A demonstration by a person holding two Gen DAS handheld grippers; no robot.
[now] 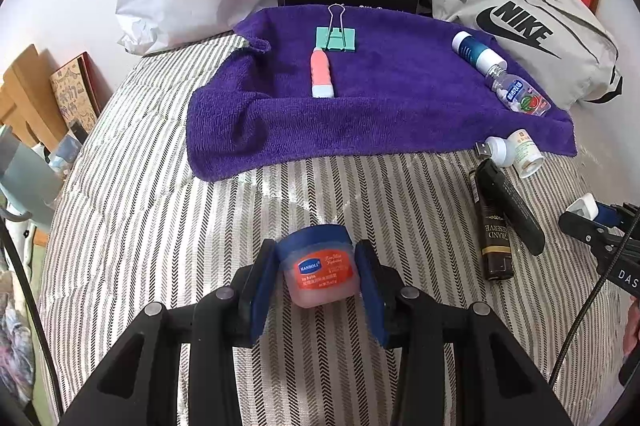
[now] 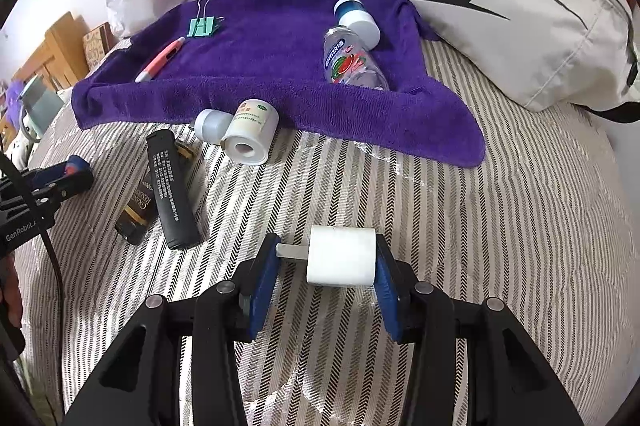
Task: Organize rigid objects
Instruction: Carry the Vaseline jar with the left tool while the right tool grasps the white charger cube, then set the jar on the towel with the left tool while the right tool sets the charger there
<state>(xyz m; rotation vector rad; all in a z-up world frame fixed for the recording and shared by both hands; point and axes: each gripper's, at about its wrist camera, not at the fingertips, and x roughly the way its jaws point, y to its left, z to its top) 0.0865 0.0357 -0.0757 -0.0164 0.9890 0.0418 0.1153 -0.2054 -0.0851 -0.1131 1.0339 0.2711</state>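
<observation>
Here the left claw (image 1: 316, 266) is gripping the lip balm jar (image 1: 318, 268) at lower centre. The right claw (image 2: 326, 262) is clamping the white plug (image 2: 340, 262), both probably heading for the purple towel (image 1: 380, 97) in the upper frame.

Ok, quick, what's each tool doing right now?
Left tool: closed on the lip balm jar.
Right tool: closed on the white plug.

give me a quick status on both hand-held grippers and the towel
Left hand-held gripper clamped on lip balm jar. Right hand-held gripper clamped on white plug. Purple towel ahead, centre free, nothing in the way.
</observation>
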